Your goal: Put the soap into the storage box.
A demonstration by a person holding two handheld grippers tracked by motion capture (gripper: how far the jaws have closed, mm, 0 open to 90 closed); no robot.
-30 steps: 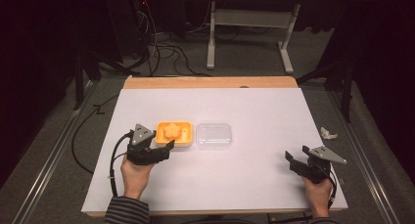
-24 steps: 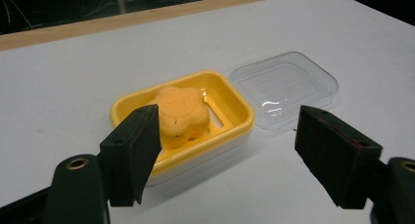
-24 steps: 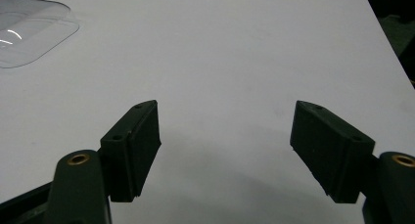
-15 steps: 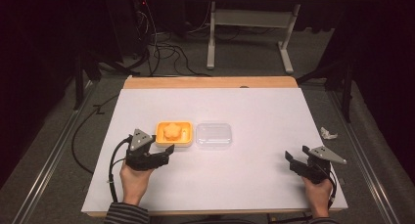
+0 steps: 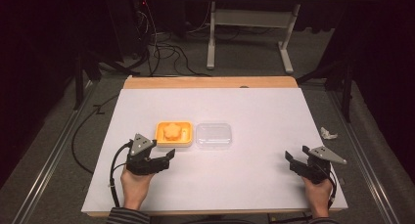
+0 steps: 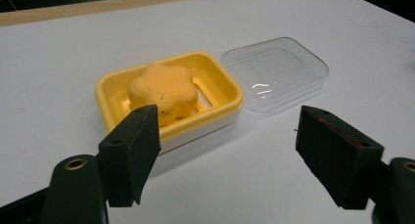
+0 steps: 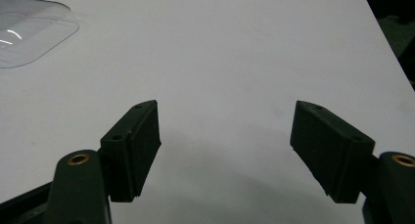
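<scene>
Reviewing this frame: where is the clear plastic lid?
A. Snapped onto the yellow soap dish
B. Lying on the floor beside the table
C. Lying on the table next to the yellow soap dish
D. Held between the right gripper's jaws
C: the clear lid lies flat on the white table right beside the yellow soap dish, which stands uncovered with the orange flower-shaped soap in it.

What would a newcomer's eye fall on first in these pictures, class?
The yellow soap dish near the middle of the white table stands out, with an orange flower-shaped soap lying in it. Its clear plastic lid lies flat on the table, close beside the dish. The left gripper sits just in front of the dish with jaws apart, holding nothing.
</scene>
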